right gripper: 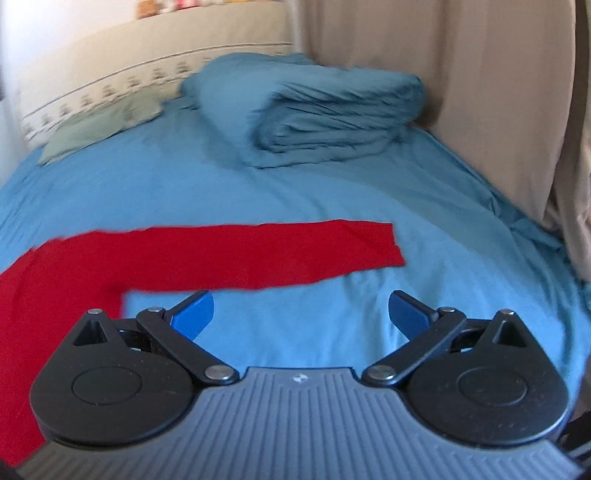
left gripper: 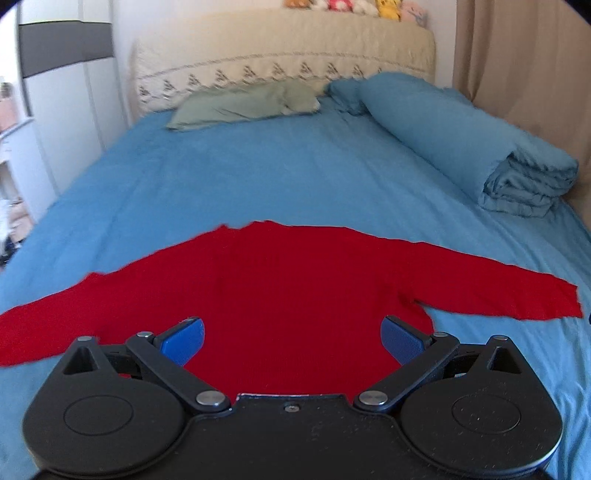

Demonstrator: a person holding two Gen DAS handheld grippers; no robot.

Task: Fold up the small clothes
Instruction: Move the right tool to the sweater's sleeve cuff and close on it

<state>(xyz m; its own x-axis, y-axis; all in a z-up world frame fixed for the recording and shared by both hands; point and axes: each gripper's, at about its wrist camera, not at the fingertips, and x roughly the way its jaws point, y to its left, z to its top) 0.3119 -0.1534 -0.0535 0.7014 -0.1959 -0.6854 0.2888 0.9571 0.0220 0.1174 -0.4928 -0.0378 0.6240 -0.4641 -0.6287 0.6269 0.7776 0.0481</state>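
My left hand-held gripper (left gripper: 291,341): jaws spread wide, holding nothing; it hangs over the near hem of the sweater's body, and I cannot tell whether the blue pads (left gripper: 183,341) touch the knit.

My right hand-held gripper (right gripper: 301,314): also wide open and empty, over bare sheet just beside the sweater's right sleeve, nearer me than the sleeve.

Red sweater (left gripper: 280,295): lies flat on the bed, hem toward me, collar edge away, both sleeves stretched straight out to the sides.

Right sleeve (right gripper: 266,254): laid out full length, cuff well to the right, no crease in it.

Left sleeve (left gripper: 44,325): likewise spread outward, running off toward the left edge of my left view.

Progress: as I judge it, the garment is spread and smoothed but no fold is made yet; sleeves still need bringing in over the body, then the body doubling up.

Bed sheet (left gripper: 240,177): blue, fairly smooth, carrying everything.

Folded duvet (right gripper: 317,118): blue, stacked well beyond the sweater on the right.

Pillow (left gripper: 243,105): grey-green, against the headboard (left gripper: 280,48).

Plush toys (left gripper: 354,6): lined up along the top of the headboard.
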